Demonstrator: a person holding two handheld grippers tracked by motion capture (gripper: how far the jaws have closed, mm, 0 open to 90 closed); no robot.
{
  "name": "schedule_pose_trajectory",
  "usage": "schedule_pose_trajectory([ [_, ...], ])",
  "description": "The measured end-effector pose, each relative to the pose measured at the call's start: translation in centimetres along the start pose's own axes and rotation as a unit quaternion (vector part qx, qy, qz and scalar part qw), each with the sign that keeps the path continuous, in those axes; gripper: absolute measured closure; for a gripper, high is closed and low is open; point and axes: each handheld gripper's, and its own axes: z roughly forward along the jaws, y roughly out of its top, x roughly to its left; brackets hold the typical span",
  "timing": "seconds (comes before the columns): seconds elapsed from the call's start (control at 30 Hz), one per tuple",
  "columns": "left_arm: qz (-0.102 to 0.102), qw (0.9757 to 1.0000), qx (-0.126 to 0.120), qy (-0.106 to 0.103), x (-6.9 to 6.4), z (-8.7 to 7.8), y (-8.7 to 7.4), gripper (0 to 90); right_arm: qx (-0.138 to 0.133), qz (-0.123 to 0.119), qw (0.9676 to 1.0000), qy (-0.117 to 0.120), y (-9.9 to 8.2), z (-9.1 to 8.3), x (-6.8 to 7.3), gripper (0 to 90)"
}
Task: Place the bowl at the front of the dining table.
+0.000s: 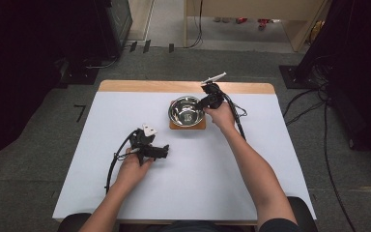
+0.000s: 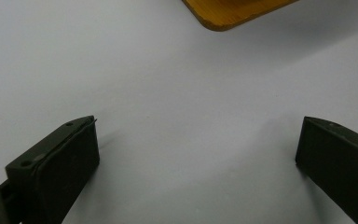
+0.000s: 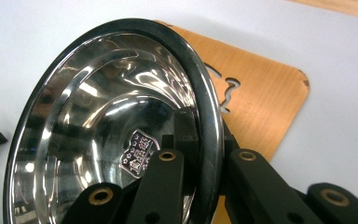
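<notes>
The person's forearms come in from the near edge of the table, each hand with a black, hard-edged gripper. The right gripper is clamped on the rim of the steel bowl, one jaw inside the rim and one outside. The bowl is round, mirror-polished, with a dark rolled rim and a small crest mark on its bottom. Under the bowl lies a thin square wooden board with rounded corners and a small cut-out shape. The left gripper rests well apart from the bowl, nearer the person, its blocky jaws spread wide over bare sheet. The table wears a smooth matte white cover, with a strip of pale wood beyond the bowl. Grey carpet and loose cables surround it.
</notes>
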Motion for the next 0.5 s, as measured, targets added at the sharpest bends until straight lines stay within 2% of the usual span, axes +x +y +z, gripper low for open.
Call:
schedule_pose_trajectory([
  [0.03, 0.0, 1.0, 0.0, 0.0, 0.0, 0.0, 0.0, 0.0, -0.004, 0.011, 0.9999, 0.005, -0.04, 0.24, -0.28, 87.1],
  [0.3, 0.0, 1.0, 0.0, 0.0, 0.01, 0.0, 0.0, 0.0, -0.008, 0.013, 0.9998, -0.008, 0.01, 0.87, -0.56, 87.0],
  [0.37, 0.0, 1.0, 0.001, 0.0, 0.0, -0.01, 0.0, 0.0, -0.01, 0.026, 0.9996, -0.006, -0.02, 1.01, -0.83, 87.2],
  [0.5, 0.0, 1.0, 0.001, 0.0, 0.0, 0.0, 0.0, 0.0, -0.019, 0.028, 0.9994, -0.011, -0.09, 1.18, -1.1, 87.5],
])
